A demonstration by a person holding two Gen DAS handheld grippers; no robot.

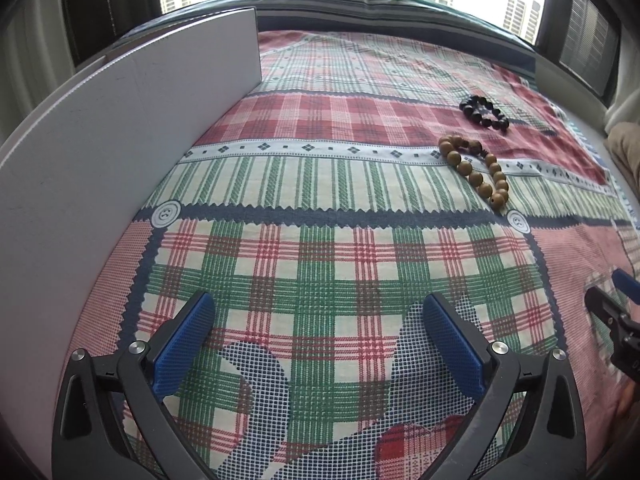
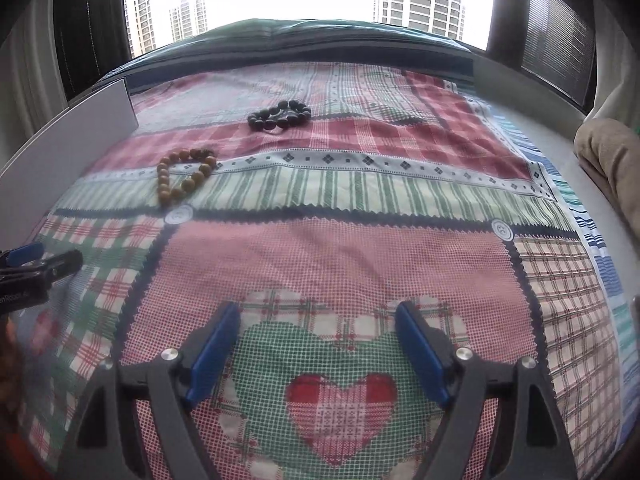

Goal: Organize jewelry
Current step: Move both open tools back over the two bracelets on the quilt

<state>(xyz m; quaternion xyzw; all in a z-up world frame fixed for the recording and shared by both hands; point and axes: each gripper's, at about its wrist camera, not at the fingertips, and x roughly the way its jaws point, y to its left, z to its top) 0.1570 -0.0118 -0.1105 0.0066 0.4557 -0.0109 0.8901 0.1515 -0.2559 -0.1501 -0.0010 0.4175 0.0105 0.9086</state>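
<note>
Two bead bracelets are seen lying on a patchwork cloth point(image 2: 360, 248): a brown bead bracelet point(image 1: 476, 170) stretched into a long loop, and a black bead bracelet point(image 1: 485, 113) coiled just beyond it, close by but not touching. Relative to the brown bracelet, a white box point(image 1: 120, 152) stands well apart to the left, only its outer wall being shown; its inside is hidden, so whether it is the intended container cannot be told.

Both tools are held low over the cloth, nearer the camera than the brown bracelet. The left tool point(image 1: 316, 344) is seen with its blue pads point(image 1: 184, 344) spread wide and nothing between them; the right tool point(image 2: 316, 352) is likewise held apart and empty.

The task is judged not yet begun. Several failures may be expected. Round, hard beads may be squeezed out sideways from flat pads if only one bead is caught. The cloth may be pinched together with the string, so that it is dragged and the black bracelet disturbed. A bracelet lifted by one end may swing and be caught on the white wall. The two tools may also collide, should both be sent toward the brown bracelet.
</note>
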